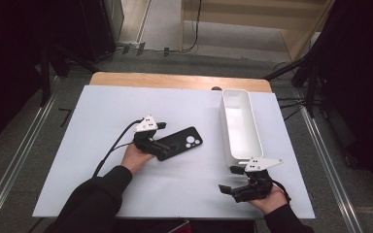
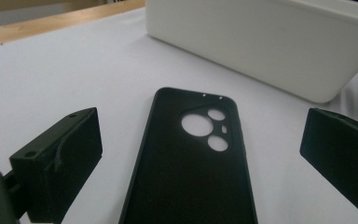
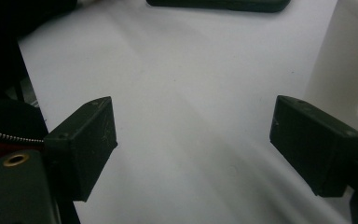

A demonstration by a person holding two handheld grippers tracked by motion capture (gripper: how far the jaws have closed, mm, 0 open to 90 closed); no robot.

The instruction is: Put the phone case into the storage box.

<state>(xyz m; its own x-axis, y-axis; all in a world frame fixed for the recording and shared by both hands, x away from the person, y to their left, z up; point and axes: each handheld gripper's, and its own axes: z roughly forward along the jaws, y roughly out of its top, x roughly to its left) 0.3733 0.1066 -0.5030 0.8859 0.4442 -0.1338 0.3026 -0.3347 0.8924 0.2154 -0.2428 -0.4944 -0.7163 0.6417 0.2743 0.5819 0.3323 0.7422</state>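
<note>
Black and matte, the phone case [image 1: 177, 143] lies flat on the white table [image 1: 97, 121], a little left of the middle and well short of the far edge, its camera holes turned up and toward the bin. By my reckoning it is light, thin and somewhat bendy, likely soft plastic or rubber, so it should not break, but it could flex or slide on the smooth top if pinched at one corner. The long side edges near the lower end look like the best place to take it, jaws squeezing across its width. The left gripper [image 1: 156, 145] sits at the case's near end with its jaws spread wide, one on each side of the case and not yet touching it, as the left gripper view makes plain with the case [image 2: 189, 172] running up between them. Further right stands the long white bin [image 1: 233, 141] by the table's right edge, empty as far as I can see. The right gripper [image 1: 229, 189] hovers near the front right corner, jaws wide and holding nothing. The high view gives the whole layout; the left gripper view alone shows the raised rim and the cut-outs close up, while the right gripper view catches bare table [image 3: 191, 93] and a side of the bin [image 3: 340, 70].
</note>
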